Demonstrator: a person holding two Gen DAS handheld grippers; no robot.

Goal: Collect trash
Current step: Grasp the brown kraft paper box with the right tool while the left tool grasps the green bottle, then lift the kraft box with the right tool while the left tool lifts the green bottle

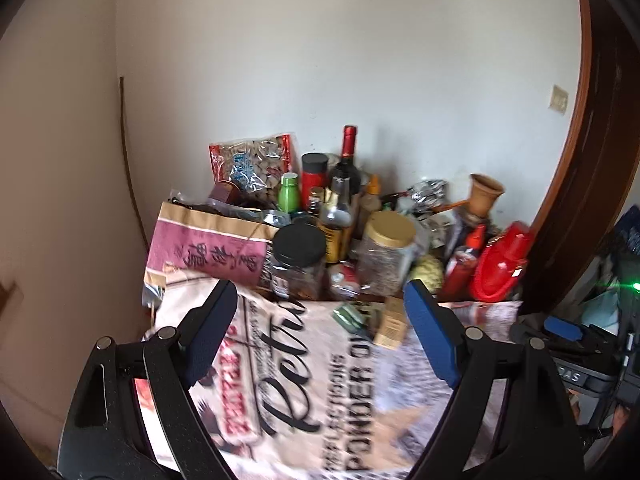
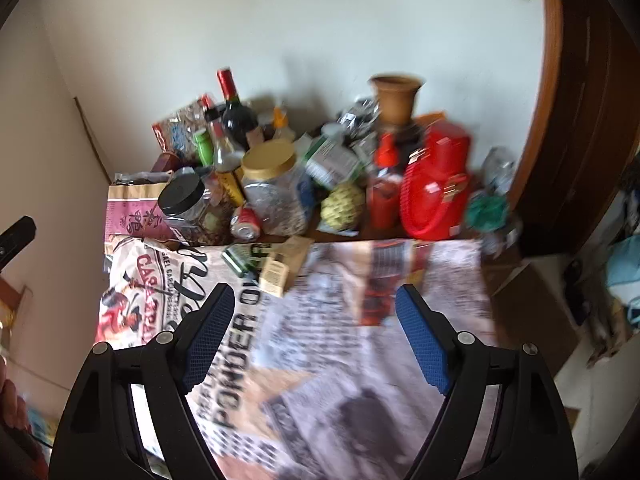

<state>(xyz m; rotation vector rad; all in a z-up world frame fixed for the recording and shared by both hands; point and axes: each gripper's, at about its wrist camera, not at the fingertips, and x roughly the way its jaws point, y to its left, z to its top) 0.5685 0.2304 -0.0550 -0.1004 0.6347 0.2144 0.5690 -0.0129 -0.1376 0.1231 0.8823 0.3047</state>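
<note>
A newspaper (image 1: 320, 380) covers the near part of the table; it also shows in the right wrist view (image 2: 340, 340). On it lie a small tan carton (image 1: 392, 326) (image 2: 280, 270) and a green wrapper (image 1: 352, 316) (image 2: 240, 260), both blurred. A crushed red can (image 2: 246, 222) lies just behind the paper's far edge. My left gripper (image 1: 322, 294) is open and empty above the newspaper, short of the carton. My right gripper (image 2: 316, 294) is open and empty above the paper, to the right of the carton.
The back of the table is crowded: a gold-lidded jar (image 1: 386, 256), a black-lidded jar (image 1: 298, 262), a wine bottle (image 1: 347, 160), a red container (image 1: 500, 264), a clay pot (image 2: 396, 98), a pink-and-tan bag (image 1: 208, 248). Walls stand behind and left, a dark door frame (image 1: 580, 160) right.
</note>
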